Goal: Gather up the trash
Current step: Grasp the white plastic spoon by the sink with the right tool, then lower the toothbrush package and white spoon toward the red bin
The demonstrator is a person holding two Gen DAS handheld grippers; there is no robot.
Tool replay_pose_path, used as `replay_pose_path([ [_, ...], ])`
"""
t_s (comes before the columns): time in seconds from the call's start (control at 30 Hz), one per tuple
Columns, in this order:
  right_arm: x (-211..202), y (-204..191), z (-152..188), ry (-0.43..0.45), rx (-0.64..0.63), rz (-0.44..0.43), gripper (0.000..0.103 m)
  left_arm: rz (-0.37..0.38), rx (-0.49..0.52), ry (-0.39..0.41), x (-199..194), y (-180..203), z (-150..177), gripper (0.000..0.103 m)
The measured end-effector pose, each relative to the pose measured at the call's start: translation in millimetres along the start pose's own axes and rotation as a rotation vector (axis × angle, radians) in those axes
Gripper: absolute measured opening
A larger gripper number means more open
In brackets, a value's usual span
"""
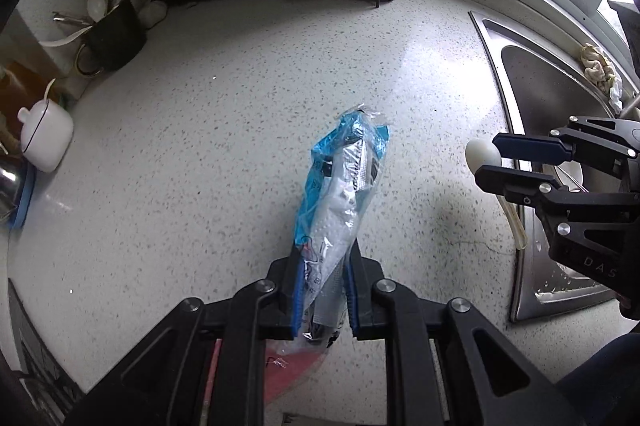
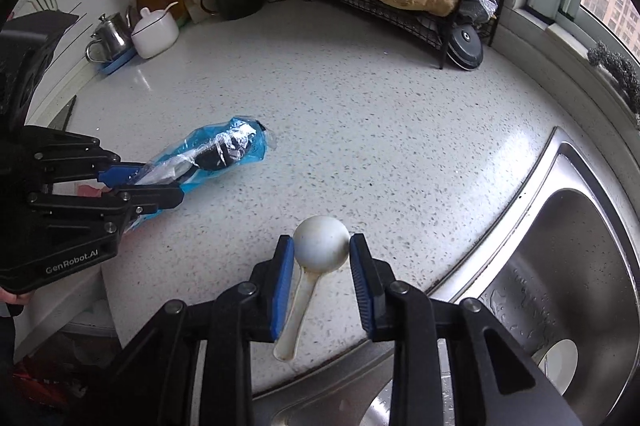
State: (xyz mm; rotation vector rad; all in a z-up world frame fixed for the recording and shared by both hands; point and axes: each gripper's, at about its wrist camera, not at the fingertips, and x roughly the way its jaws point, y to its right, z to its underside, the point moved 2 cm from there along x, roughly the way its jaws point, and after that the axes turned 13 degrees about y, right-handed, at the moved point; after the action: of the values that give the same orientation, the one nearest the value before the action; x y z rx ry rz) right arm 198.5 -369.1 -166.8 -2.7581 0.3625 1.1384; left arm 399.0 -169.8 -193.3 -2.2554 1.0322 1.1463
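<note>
Left tongs [image 1: 322, 290] are pinching the wrapper [image 1: 340, 186] and right tongs [image 2: 322, 246] are clamped on the spoon [image 2: 320, 244] near the worktop's [image 2: 360, 130] sink-side edge, so both look grabbed but nothing's binned yet.

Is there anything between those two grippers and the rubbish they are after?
Nothing visible. The left gripper is shut on the crumpled blue and clear plastic wrapper. The right gripper has its blue pads against the round bowl of the white plastic spoon, above the speckled countertop.
</note>
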Motion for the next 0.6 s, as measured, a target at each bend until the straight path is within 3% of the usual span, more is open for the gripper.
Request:
replay_pose_path([
  [0.27,-30,-58,18,0.020,-0.057,-0.090,0.027,-0.069,-0.087,0.013,-57,-14,56,0.015],
  [0.6,-79,-132,75,0.012,-0.128,-0.188,0.027,-0.151,-0.182,0.000,-135,-7,164,0.015],
])
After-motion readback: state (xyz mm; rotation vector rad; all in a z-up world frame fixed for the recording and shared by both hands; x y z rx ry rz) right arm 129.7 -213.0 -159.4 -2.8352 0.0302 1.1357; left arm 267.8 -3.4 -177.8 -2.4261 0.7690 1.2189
